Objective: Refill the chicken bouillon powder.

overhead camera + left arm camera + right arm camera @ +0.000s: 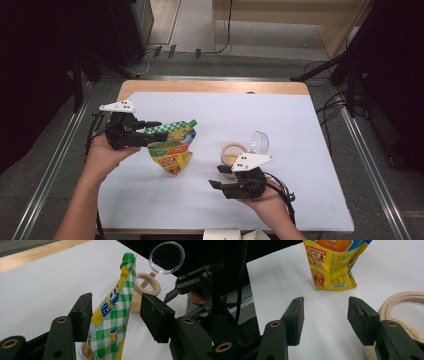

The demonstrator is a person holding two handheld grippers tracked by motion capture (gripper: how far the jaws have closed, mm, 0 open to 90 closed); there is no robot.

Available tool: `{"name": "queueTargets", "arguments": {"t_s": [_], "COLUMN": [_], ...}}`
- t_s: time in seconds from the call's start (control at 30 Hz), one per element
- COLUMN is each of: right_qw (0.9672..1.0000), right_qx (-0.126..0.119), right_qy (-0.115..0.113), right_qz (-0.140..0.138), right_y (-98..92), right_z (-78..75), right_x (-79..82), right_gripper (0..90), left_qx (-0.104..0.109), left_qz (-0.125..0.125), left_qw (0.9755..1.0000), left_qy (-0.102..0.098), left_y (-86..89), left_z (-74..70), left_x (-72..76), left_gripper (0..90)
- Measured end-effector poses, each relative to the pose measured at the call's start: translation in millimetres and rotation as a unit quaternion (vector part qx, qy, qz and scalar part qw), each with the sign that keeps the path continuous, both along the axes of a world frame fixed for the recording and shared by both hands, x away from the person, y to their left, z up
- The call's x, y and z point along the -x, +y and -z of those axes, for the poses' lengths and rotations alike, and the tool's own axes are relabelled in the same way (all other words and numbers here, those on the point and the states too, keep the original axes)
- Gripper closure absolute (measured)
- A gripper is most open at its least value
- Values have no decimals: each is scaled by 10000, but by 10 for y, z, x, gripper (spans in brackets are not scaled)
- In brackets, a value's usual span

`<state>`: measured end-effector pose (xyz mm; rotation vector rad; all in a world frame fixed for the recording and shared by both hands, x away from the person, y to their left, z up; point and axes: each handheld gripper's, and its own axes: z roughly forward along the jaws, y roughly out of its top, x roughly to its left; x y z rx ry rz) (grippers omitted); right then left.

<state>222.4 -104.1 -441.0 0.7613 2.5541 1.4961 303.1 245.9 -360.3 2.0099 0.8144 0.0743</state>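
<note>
One pouch (172,147) stands upright mid-desk (300,150), its long axis vertical, green cap (128,258) up and tipped toward 2 o'clock. We see the left tool (116,312) spread around its top, only the left pad touching; the right tool (325,318) at 5 o'clock spread, empty. Blue print is unreadable; a barcode sits low.

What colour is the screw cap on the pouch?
Green: the cap on the pouch shows best in the left gripper view.

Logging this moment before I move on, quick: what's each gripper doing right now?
Left gripper: jaws open around the spouted pouch, one pad touching it, not clamped.
Right gripper: jaws open, holding nothing, beside the jar.
</note>
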Motion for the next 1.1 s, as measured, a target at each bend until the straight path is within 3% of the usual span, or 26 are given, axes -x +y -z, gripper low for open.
{"name": "queueTargets", "arguments": {"t_s": [0.33, 0.6, 0.67, 0.8, 0.97, 1.1], "right_qw": [10000, 9998, 9998, 10000, 9999, 9999], "right_qx": [31, -73, -76, -17, 0, -77], "right_qy": [-23, 127, 146, -42, 2, 37], "right_qz": [3, 95, 75, 11, -117, -84], "right_y": [-100, -291, -338, -378, -500, -673], "right_z": [-57, -197, -240, -338, -448, -440], "right_x": [28, 50, 61, 109, 144, 191], "right_gripper": [517, 569, 573, 580, 598, 603], "left_qx": [-39, -8, 5, -23, -55, -2], "left_qz": [-95, -287, -396, -588, -734, -927], "left_qw": [9999, 9995, 9991, 9982, 9973, 9957], "left_qy": [-82, -130, -117, -83, -9, 42], "left_y": [74, 194, 239, 318, 379, 433], "left_z": [-151, -237, -238, -209, -129, -93], "left_x": [57, 76, 66, 30, -20, -53], "left_gripper": [422, 407, 407, 412, 412, 407]}}
